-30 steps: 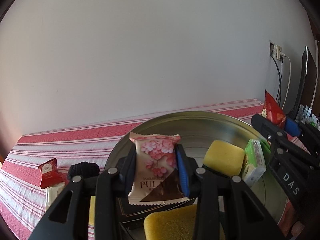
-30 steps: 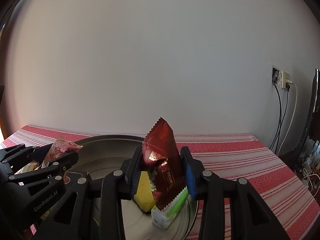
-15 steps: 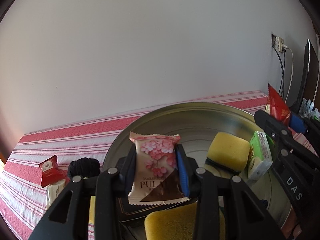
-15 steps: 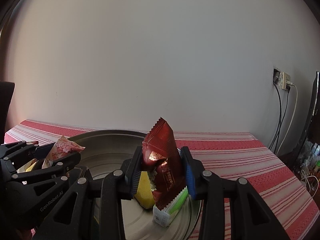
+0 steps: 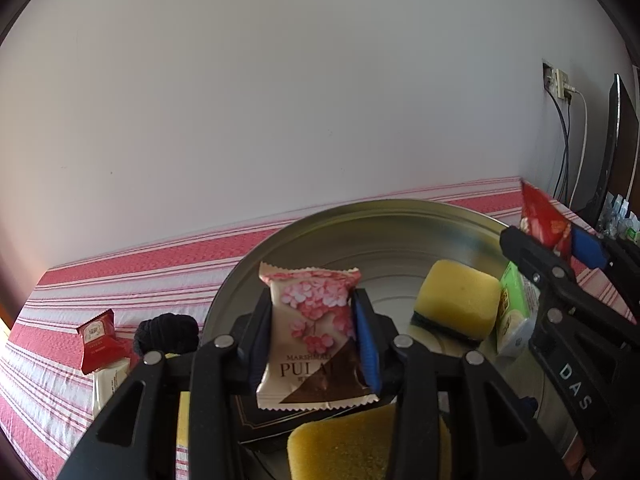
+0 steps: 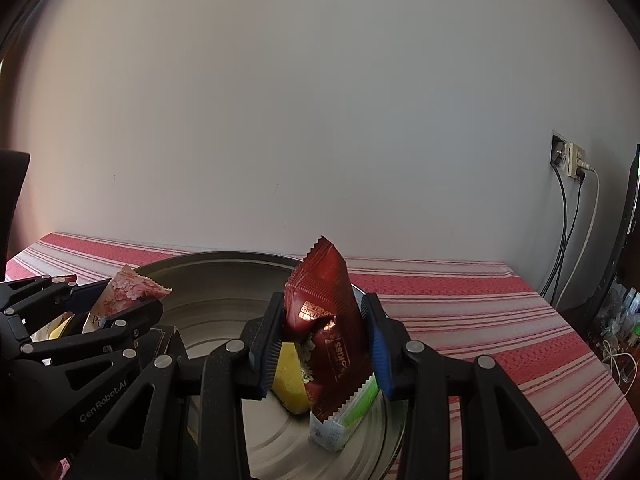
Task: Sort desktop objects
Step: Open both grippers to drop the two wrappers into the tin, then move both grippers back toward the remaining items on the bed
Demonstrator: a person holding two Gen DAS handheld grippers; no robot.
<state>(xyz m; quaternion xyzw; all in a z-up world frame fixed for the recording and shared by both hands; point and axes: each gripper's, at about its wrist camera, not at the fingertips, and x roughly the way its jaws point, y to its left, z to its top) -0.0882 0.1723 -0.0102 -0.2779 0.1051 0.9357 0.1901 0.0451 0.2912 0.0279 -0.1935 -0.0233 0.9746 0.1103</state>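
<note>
The left tongs (image 5: 312, 340) gripped a pink flowered snack packet (image 5: 310, 320) above the near rim of a round metal tray (image 5: 360, 232); the right tongs (image 6: 320, 344) clasped a dark red packet (image 6: 324, 312) over the tray's right side. In the tray lay a yellow sponge (image 5: 456, 300) and a green packet (image 5: 514, 312) beside it, a second sponge (image 5: 352, 444) and a black box (image 5: 256, 416) nearer. Left of the tray on the striped desk (image 5: 140, 260) sat a black hair tie (image 5: 166, 332) and a small red packet (image 5: 98, 340).

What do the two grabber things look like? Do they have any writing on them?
Both are black plastic frames with cut-out holes and round silver screws. The left gripper and right gripper each have a ridged blue pad on a finger. White letters read "GenRobot.AI" on the left and "DAS" on the right.
</note>
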